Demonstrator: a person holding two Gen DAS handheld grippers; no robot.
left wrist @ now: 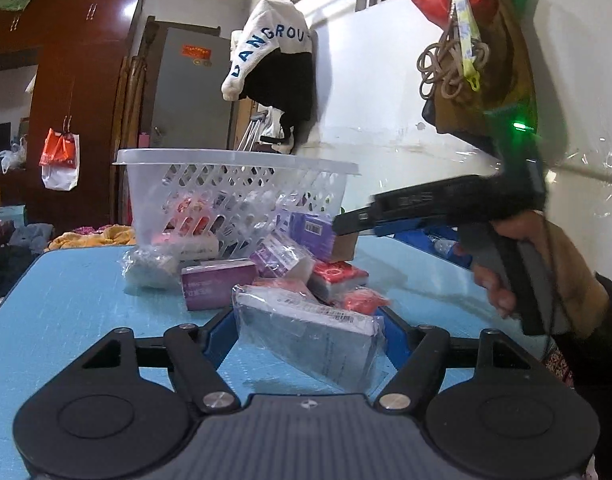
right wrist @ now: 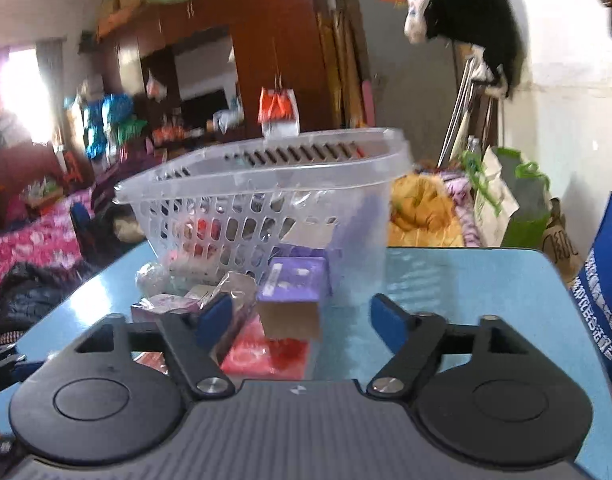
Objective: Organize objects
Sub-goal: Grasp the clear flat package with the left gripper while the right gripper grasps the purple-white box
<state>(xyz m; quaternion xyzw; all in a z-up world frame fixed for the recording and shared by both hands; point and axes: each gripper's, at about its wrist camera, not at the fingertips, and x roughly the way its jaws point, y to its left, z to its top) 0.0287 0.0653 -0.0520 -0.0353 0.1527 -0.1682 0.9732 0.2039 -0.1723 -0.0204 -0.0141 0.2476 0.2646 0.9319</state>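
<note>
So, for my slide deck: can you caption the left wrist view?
Left gripper closed on a plastic-wrapped packet beside a white basket on the blue table.

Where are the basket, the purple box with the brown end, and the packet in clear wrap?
basket (left wrist: 242,162), left wrist view, on its front rim.
purple box (right wrist: 294,282), right wrist view, on its purple top face.
wrapped packet (left wrist: 310,332), left wrist view, on its top face, between the left gripper's fingers.

A white hooded top (left wrist: 266,40) hangs by the grey door (left wrist: 190,80), beside a wooden wardrobe (left wrist: 78,80).
</note>
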